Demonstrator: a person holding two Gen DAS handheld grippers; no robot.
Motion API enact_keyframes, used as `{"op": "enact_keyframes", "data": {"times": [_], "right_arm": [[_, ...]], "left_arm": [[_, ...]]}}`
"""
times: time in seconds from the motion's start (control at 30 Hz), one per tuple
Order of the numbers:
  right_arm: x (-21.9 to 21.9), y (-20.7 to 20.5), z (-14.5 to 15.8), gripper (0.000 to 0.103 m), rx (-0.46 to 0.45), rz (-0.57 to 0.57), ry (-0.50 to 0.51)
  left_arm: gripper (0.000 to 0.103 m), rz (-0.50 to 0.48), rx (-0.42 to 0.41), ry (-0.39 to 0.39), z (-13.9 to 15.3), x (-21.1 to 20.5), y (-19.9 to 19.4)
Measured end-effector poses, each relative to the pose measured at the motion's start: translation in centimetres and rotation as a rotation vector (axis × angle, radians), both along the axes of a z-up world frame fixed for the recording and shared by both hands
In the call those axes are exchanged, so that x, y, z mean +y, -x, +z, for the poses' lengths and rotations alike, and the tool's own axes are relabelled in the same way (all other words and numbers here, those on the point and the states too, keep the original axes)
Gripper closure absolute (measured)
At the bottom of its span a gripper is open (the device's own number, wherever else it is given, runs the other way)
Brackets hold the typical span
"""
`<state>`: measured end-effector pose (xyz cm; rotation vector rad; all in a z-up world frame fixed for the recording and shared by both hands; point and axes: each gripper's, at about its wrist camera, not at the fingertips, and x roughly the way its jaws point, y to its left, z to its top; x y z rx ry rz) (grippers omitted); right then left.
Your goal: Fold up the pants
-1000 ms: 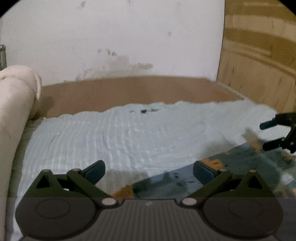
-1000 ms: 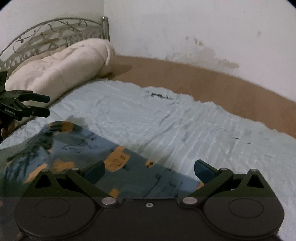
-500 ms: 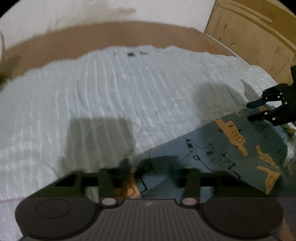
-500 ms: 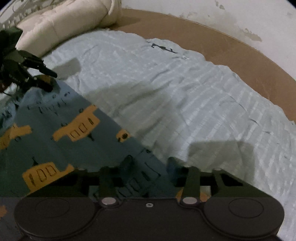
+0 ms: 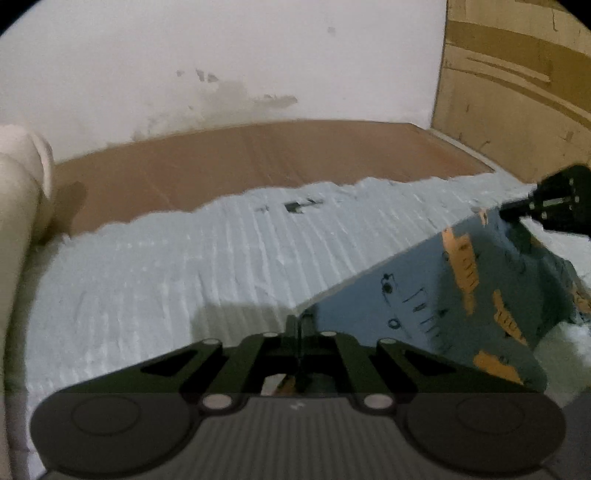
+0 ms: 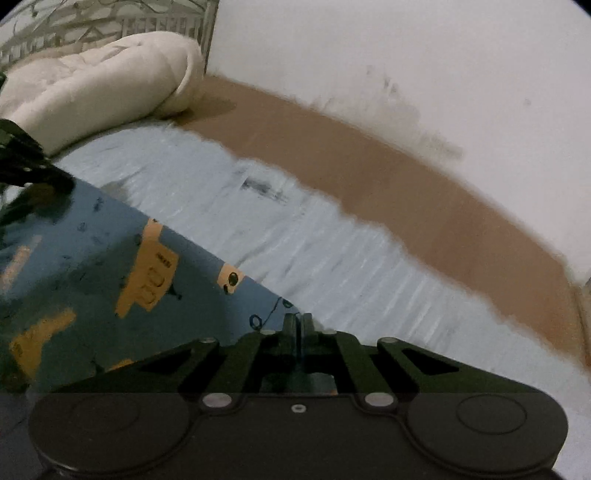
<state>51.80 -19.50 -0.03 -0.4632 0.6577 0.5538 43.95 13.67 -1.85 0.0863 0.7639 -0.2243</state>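
A white wall (image 5: 221, 55) with stained patches is seen at the back, and a wooden panel (image 5: 517, 74) stands at the far right of the left wrist view. Below the wall a brown mattress surface (image 5: 258, 155) is left bare along its far side. The nearer part is covered by a light blue ribbed sheet (image 5: 147, 277), which carries a small dark mark near its far edge. A cream rolled duvet (image 6: 92, 85) is laid at one end of the bed, in front of a metal bed frame (image 6: 74, 22) with curled bars.

The pants (image 6: 92, 266), blue with orange vehicle prints, are found over the sheet, between the two grippers. One edge of the cloth is stretched in a straight line from one gripper to the other; it seems to be lifted a little off the sheet, although the blur makes this uncertain.

The left gripper (image 5: 299, 325) is pressed together on a corner of the pants, and cloth is seen between its fingers. The right gripper (image 6: 300, 325) is likewise pinched on the opposite corner, with a thin blue edge caught between its closed fingers. Both sets of jaws have just been closing onto the cloth. Each gripper is also visible at the edge of the other camera's view, at the far end of the stretched edge.
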Motion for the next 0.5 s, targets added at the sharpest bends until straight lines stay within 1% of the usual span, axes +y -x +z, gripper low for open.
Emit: {"op": "enact_keyframes", "data": {"times": [0.03,0.1,0.17,0.2,0.3,0.33,0.37,0.4,0.43,0.47,0.5], "right_arm": [[0.4,-0.7,0.1,0.103,-0.012,0.000,0.009],[1.6,-2.4,-0.9,0.103,0.020,-0.006,0.033],[2.4,-3.5,-2.6,0.103,0.062,-0.006,0.065],[2.5,-4.0,-3.4,0.103,0.086,-0.011,0.063],[1.9,-4.7,-4.8,0.102,0.132,-0.026,0.011],[1.6,-4.8,-4.9,0.098,0.151,-0.023,-0.013],[1.4,-4.9,-5.1,0.090,0.169,-0.024,-0.036],[1.1,-5.0,-5.0,0.086,0.185,-0.022,-0.067],[1.0,-4.8,-4.8,0.080,0.194,-0.021,-0.092],[0.8,-5.0,-4.6,0.074,0.207,-0.017,-0.120],[0.8,-5.1,-4.6,0.070,0.217,-0.014,-0.135]], "left_arm": [[0.103,0.009,0.010,-0.019,-0.5,-0.2,-0.4],[0.103,0.028,0.060,-0.032,-2.2,-0.3,-1.5],[0.103,0.048,0.103,-0.009,-3.8,0.2,-2.3],[0.103,0.052,0.113,0.009,-4.4,0.4,-2.4],[0.101,0.039,0.141,0.056,-5.1,1.2,-2.9],[0.096,0.026,0.145,0.064,-5.1,1.4,-3.0],[0.086,0.017,0.143,0.065,-4.9,1.7,-3.4],[0.077,0.011,0.138,0.066,-4.6,1.9,-3.3],[0.059,0.005,0.134,0.068,-4.3,2.3,-3.2],[0.050,0.002,0.130,0.067,-4.1,2.6,-3.0],[0.050,-0.001,0.133,0.066,-4.0,2.9,-2.9]]}}
